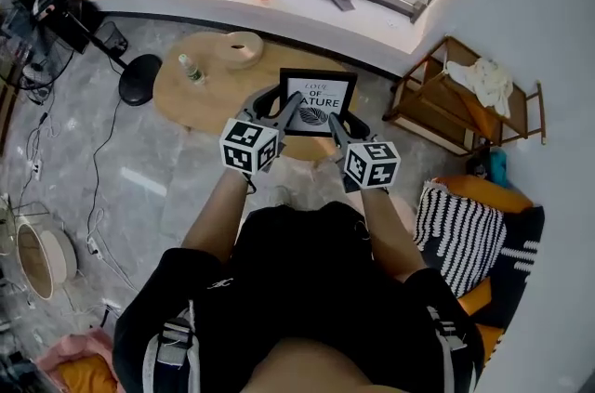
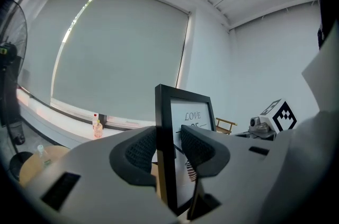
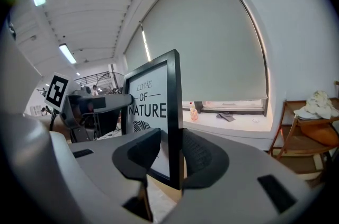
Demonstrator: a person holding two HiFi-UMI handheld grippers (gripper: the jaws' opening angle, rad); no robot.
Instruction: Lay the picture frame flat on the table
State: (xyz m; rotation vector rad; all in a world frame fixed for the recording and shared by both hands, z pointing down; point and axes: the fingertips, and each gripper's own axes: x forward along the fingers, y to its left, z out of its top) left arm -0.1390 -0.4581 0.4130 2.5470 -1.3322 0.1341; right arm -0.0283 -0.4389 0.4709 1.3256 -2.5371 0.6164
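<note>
the picture frame [image 1: 318, 101] is held upright over the table [image 1: 200, 98], maybe lifted off it. its left edge is pinched by the left gripper [image 1: 279, 108], its right edge by the right gripper [image 1: 337, 129]. it is not laid flat yet; tipping it down is left.

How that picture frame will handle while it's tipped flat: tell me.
Probably stiff: the picture frame looks straight with the left gripper and right gripper pinching opposite side edges. Likely fragile, since its front may be glass. Thin and upright, it could tip easily if released.
</note>
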